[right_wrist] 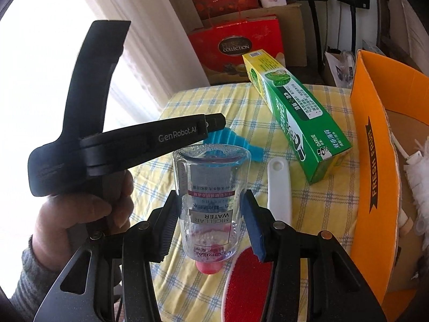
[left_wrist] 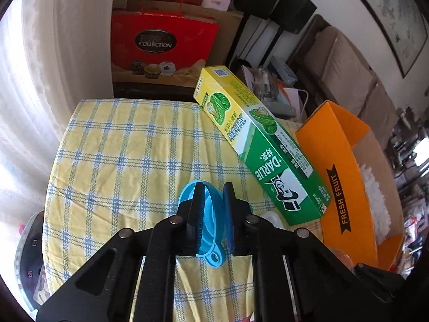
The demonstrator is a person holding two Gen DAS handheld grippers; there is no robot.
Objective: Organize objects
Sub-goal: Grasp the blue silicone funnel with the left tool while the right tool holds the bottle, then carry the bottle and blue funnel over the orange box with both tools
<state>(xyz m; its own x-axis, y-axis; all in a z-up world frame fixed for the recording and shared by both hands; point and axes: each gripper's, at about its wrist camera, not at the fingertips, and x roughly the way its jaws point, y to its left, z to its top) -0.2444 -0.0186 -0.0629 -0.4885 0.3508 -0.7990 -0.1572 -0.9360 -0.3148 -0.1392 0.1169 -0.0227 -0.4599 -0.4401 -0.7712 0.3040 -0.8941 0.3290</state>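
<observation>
Left hand pose: we see the left gripper [left_wrist: 213, 187] pitched steeply down at the table [left_wrist: 120, 145]; from the right wrist view the hand [right_wrist: 88, 209] wraps its black handle, a grey knitted sleeve [right_wrist: 32, 276] at the wrist.
Left fingers: clenched on the blue funnel [left_wrist: 211, 220], the pads narrowed onto its rim.
Right hand pose: the right gripper [right_wrist: 211, 206] also tilts downward, held above the cloth.
Right fingers: grasping the clear bottle [right_wrist: 210, 201], which sits upside down, its pink cap [right_wrist: 209, 267] nearest us.
Funnel: soft-looking sky-blue plastic, ribbed cone with a small loop tab, at the near middle of the table.
Bottle: transparent, cylindrical, labelled micellar water, with droplets inside.
Toothpaste box [left_wrist: 257, 145]: long glossy cardboard, green and yellow, lying diagonally beside the orange box [left_wrist: 337, 166].
Orange box: matte cardboard, open-topped, white fluffy material inside.
Lint brush [right_wrist: 246, 281]: white plastic handle, red bristly oval pad, flat on the cloth.
Tablecloth: wrinkled yellow fabric with blue checks.
</observation>
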